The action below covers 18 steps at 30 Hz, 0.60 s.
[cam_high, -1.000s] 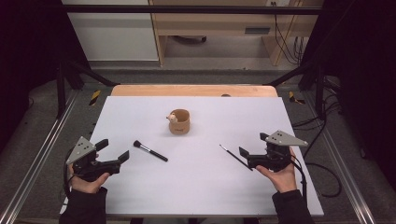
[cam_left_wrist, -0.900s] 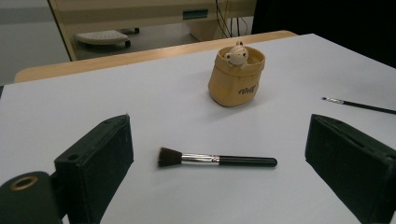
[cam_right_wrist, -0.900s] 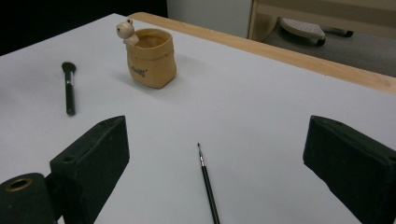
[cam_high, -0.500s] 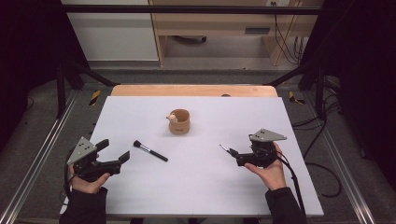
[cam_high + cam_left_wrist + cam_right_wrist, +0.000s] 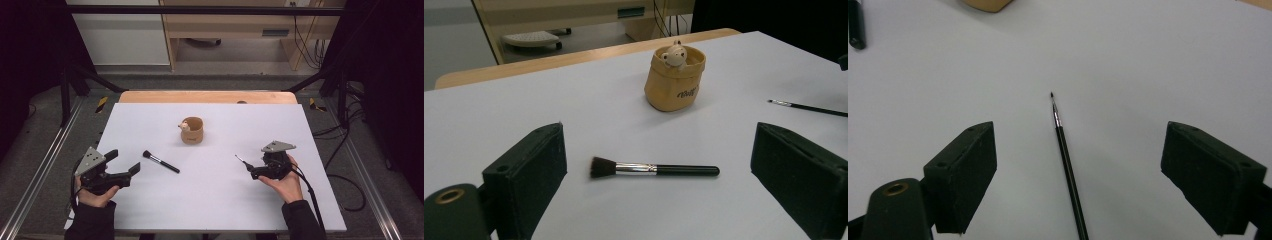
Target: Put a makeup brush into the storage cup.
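From the high view, the right gripper (image 5: 252,172) sits low over the white desk (image 5: 220,210) at its right side, right at the near end of a thin black brush (image 5: 242,162) that lies flat and slants away toward the middle. The right gripper view makes the relation clearer: the thin black brush (image 5: 1066,160) runs straight up between the two black jaws, its fine tip pointing away, with bare desk showing on both sides of it, so the pads touch nothing; the jaws stand wide and have just been closing a little around it. The left gripper (image 5: 125,167) rests at the desk's left near corner, its jaws also spread wide and holding nothing. Its own view looks past them to a thicker makeup brush (image 5: 651,169) lying crosswise on the desk, dark bristles to the left and a silver collar before the black handle. That view also shows detail that the high view blurs: the tan cup (image 5: 674,80) behind the makeup brush has a small bear figure (image 5: 674,53) peeking over its rim and dark lettering on its side. In the high view the tan cup (image 5: 192,131) stands upright near the desk's middle, well apart from both brushes.
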Each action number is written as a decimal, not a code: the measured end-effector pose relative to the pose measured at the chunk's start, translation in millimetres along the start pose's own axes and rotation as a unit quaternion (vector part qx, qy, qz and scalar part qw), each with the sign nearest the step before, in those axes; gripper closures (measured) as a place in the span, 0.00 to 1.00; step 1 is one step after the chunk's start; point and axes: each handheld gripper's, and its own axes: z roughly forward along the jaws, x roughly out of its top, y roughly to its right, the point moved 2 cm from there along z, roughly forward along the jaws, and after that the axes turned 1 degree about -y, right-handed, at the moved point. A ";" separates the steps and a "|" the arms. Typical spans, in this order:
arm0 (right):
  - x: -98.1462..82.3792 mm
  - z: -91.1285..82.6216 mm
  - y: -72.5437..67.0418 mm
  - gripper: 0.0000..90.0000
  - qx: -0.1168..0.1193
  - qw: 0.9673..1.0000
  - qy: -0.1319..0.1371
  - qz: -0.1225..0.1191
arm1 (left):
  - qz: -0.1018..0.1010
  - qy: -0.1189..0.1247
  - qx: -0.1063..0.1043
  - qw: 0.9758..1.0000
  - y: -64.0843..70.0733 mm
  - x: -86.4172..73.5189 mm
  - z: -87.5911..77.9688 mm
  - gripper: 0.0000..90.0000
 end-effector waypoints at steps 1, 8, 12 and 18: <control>-0.7 1.1 0.6 0.17 0.000 1.000 -0.004 0.001 | 0.000 -0.001 0.000 1.000 0.3 -0.1 0.3 0.08; -4.0 10.6 -0.8 0.22 -0.002 1.000 -0.029 -0.006 | 0.001 -0.001 0.001 1.000 0.4 -0.1 0.5 0.08; -5.7 16.7 -2.5 0.27 -0.005 0.999 -0.042 -0.010 | 0.003 -0.003 0.003 1.000 -0.7 -0.4 0.4 0.08; -8.5 24.1 -2.9 0.33 -0.009 0.998 -0.060 -0.011 | 0.006 -0.004 0.004 1.000 -1.1 -0.6 0.0 0.08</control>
